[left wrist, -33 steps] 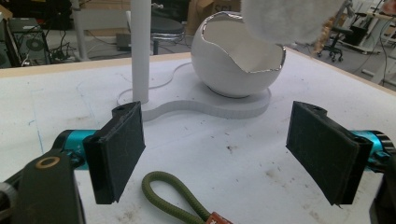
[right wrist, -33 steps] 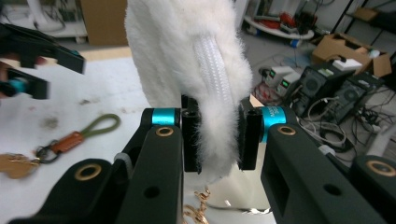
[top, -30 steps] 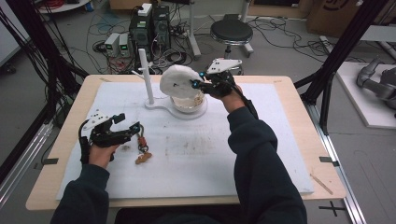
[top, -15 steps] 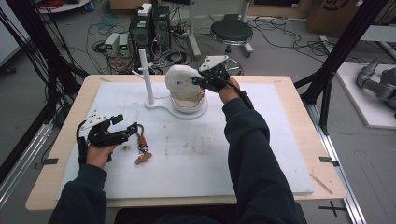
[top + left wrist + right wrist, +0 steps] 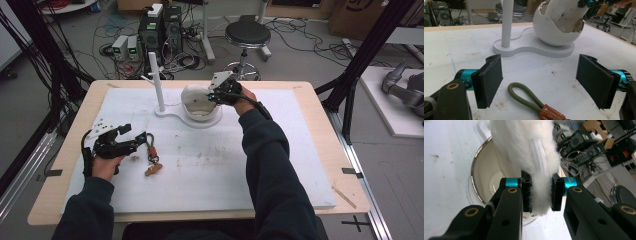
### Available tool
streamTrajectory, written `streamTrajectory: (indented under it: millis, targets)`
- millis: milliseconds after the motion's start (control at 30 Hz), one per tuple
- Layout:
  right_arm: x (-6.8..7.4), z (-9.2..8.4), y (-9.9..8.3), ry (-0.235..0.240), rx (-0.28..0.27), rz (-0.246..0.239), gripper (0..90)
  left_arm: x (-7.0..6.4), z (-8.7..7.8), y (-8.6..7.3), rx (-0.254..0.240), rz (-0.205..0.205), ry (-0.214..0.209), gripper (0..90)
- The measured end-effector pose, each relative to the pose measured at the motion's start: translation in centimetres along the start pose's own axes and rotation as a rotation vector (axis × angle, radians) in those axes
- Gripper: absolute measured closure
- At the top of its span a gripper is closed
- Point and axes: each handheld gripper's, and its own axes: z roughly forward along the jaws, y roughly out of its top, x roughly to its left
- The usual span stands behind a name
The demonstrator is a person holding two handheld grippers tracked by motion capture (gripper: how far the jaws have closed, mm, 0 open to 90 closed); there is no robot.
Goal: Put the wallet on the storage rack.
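Right gripper [image 5: 541, 195], at twelve o'clock on the worktop [image 5: 300, 150]: fingers clamped on fluffy white fur piece [image 5: 524, 152], hanging into glossy white round bowl [image 5: 200, 111]. Left gripper [image 5: 539, 82], at nine o'clock: fingers apart, flanking olive-green cord loop [image 5: 524, 96] lying on worktop.

The white fluffy thing [image 5: 524, 152] runs off the top edge of the right gripper view — its far end unseen. The olive cord loop [image 5: 529, 96] is cut off at the bottom edge of the left gripper view.
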Motion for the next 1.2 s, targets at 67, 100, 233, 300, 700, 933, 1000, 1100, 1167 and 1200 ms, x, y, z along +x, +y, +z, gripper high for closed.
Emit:
streamTrajectory:
  millis: [67,100,233,300,700,933,1000,1100,1167,1200]
  targets:
    - [0.4,0.7,0.1,-0.002,0.038,-0.018,77.1,0.0,0.0,0.0,0.002,0.000,-0.001,21.1]
    - [0.6,1.0,0.0,-0.001,0.063,-0.022,77.2,0.0,0.0,0.0,0.003,-0.001,0.000,21.2]
    - [0.8,1.3,-0.3,0.012,0.097,-0.008,76.0,0.0,0.0,0.0,0.003,-0.003,-0.001,21.2]
    - [0.7,1.0,-0.4,0.026,0.085,0.040,69.1,0.0,0.0,-0.1,0.003,-0.003,0.000,21.2]
    - [1.0,-0.7,0.0,0.137,-0.198,0.270,76.1,-0.3,0.3,-0.1,0.017,0.001,-0.006,21.4]
    - [1.1,-1.1,-0.2,0.137,-0.148,0.315,55.7,-0.2,0.2,-0.2,0.018,-0.008,-0.004,21.3]
    - [0.9,-2.1,-0.4,0.126,-0.141,0.362,46.5,-0.3,0.2,-0.2,0.021,-0.007,-0.002,21.4]
    - [0.6,-4.2,-1.2,0.116,-0.116,0.432,38.8,-0.3,0.2,-0.2,0.031,-0.006,0.004,21.5]
    - [0.9,-5.9,-2.4,0.063,-0.159,0.446,36.3,-0.3,0.2,-0.1,0.018,-0.012,-0.001,21.5]
    - [1.2,-6.8,-3.2,0.034,-0.176,0.448,34.9,-0.3,0.2,-0.1,0.018,-0.011,-0.002,21.4]
